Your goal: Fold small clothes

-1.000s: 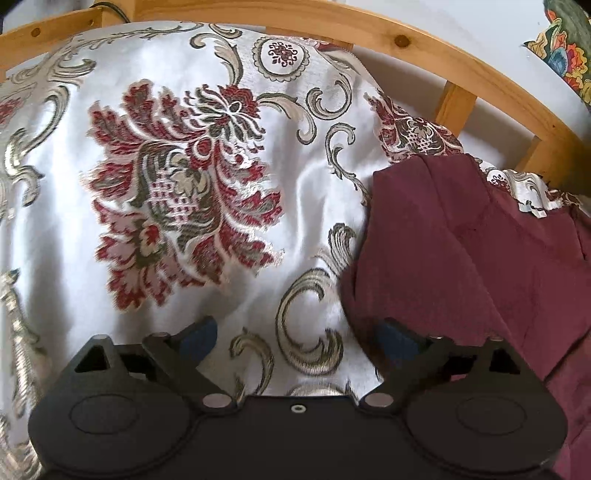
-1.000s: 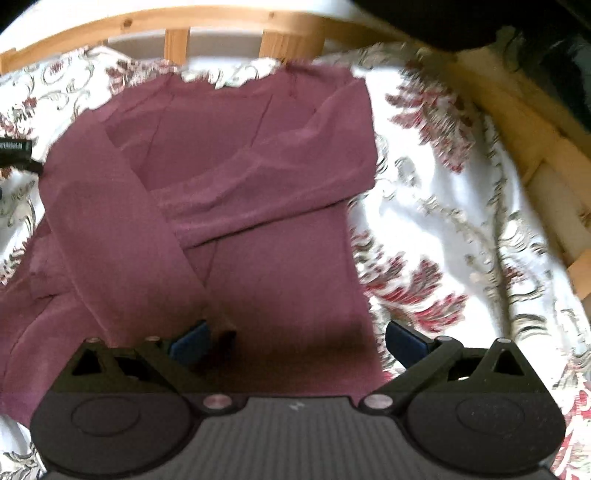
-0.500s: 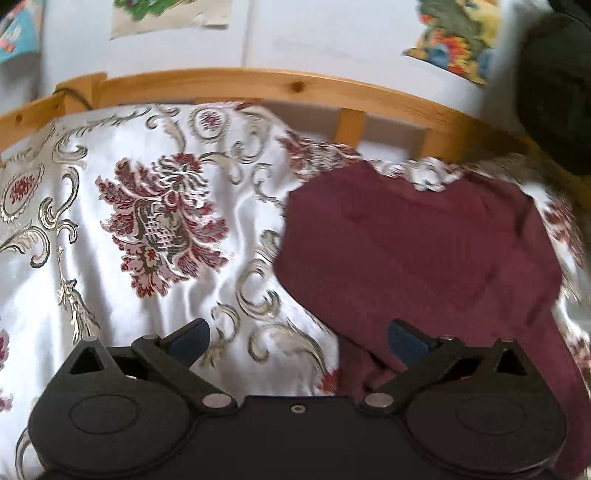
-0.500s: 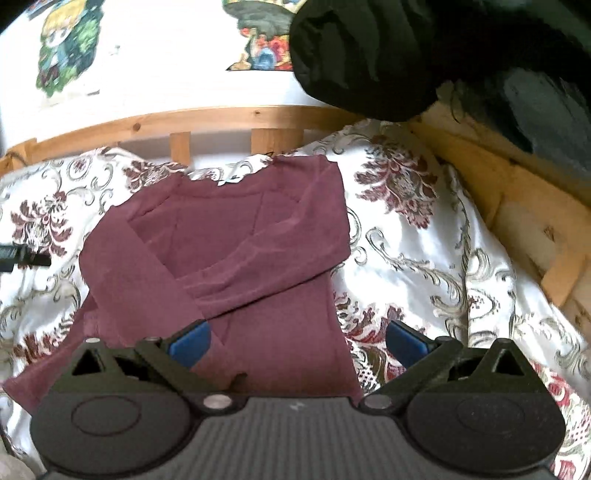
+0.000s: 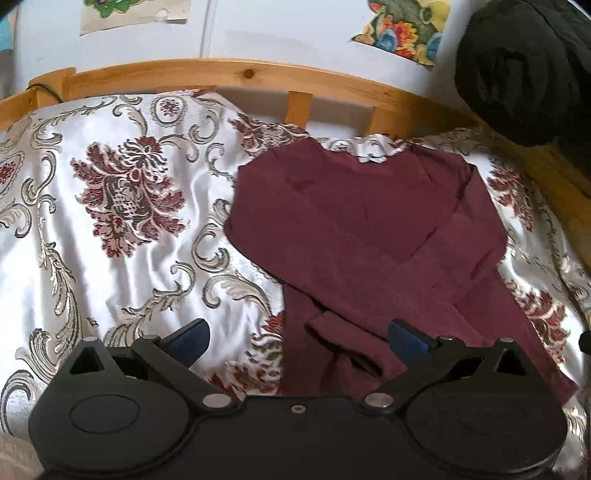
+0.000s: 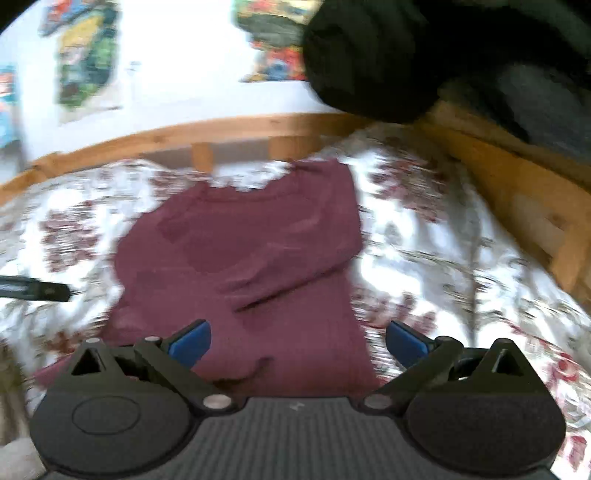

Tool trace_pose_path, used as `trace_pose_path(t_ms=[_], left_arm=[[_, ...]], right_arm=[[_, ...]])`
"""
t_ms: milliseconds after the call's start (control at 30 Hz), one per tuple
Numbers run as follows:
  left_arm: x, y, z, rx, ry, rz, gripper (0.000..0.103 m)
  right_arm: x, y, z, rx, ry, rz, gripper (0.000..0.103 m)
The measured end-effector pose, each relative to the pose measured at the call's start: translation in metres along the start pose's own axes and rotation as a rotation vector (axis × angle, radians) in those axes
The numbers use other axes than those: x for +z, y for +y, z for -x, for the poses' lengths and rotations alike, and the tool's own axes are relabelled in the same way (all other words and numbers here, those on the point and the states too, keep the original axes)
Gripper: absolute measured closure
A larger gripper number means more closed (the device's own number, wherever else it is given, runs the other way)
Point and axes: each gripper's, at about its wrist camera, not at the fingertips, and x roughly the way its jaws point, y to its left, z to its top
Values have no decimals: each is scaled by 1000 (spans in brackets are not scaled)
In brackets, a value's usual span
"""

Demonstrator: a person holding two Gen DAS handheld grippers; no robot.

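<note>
Shirt: maroon long-sleeved top [image 5: 362, 236] spread flat on the bedspread, neckline toward the far headboard, both sleeves crossed over the chest, hem nearest the cameras.
Shirt, right wrist view: same top [image 6: 243, 258] at centre frame, motion-blurred, a sleeve lying slantwise across the body.
Left gripper: [image 5: 297, 338] wide open, nothing between the blue pads, held above the near left edge of the shirt; left fingertip [image 5: 190, 338] over bare bedspread, right fingertip [image 5: 406, 341] over maroon cloth.
Right gripper: [image 6: 297, 339] spread just as wide, empty, poised over the near hem of the shirt; left pad [image 6: 190, 341] over the cloth, right pad [image 6: 404, 341] past the shirt's right edge.
Bedspread: [image 5: 110, 229] glossy white satin with red flowers and silver scrolls, covering the whole bed under the shirt.
Bed frame: [image 5: 240, 75] pale wooden rail with slats along the far side.
Wall: posters [image 5: 402, 33] in bright colours above the rail.
Dark bundle: [image 5: 524, 74] black fabric mass at far right, over the rail's corner.
</note>
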Motion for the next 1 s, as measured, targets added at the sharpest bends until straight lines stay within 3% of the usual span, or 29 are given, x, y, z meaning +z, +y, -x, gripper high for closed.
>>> trace_pose_path(t_ms=[233,467,600,733,1000], left_arm=[[-13,-16,1,-7,52,-75,1],[-16,-15,-8,20,117,-75,1],[-16,-16,-8,20,122,-78,1],[-16,-16,-8,19,122,-77,1],[-15,-14,-11,33,129,-66,1]], right_arm=[[-20,59,-26,154,214,348,0],[-49,107,-43,137,339,590,0],[-56,113,-58,100,391,627,0],[-62,114,-69,24,388,650,0],[-60,100,-71,16,393,590,0]])
